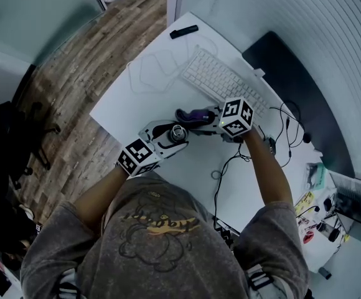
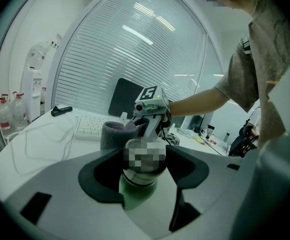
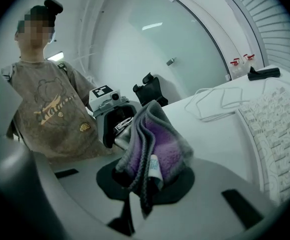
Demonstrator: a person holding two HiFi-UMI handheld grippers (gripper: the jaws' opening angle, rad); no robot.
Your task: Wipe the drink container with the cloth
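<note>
Two grippers meet at desk (image 1: 140,98) edge.

Head view: left gripper (image 1: 170,136) clamped round drink container (image 1: 178,132), container upright; resting or lifted, cannot tell. Right gripper (image 1: 200,116) pinches cloth (image 1: 188,114) just beside it.

Left gripper view: container looks like metal can, so likely light, rigid, slick, dentable. Side-wall hold suits. Jaws part-spread, gripping body.

Right gripper view: cloth soft, floppy, folded wad bitten between near-closed jaws. Contact with container unclear.

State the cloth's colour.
The cloth is grey and purple, best seen in the right gripper view.
</note>
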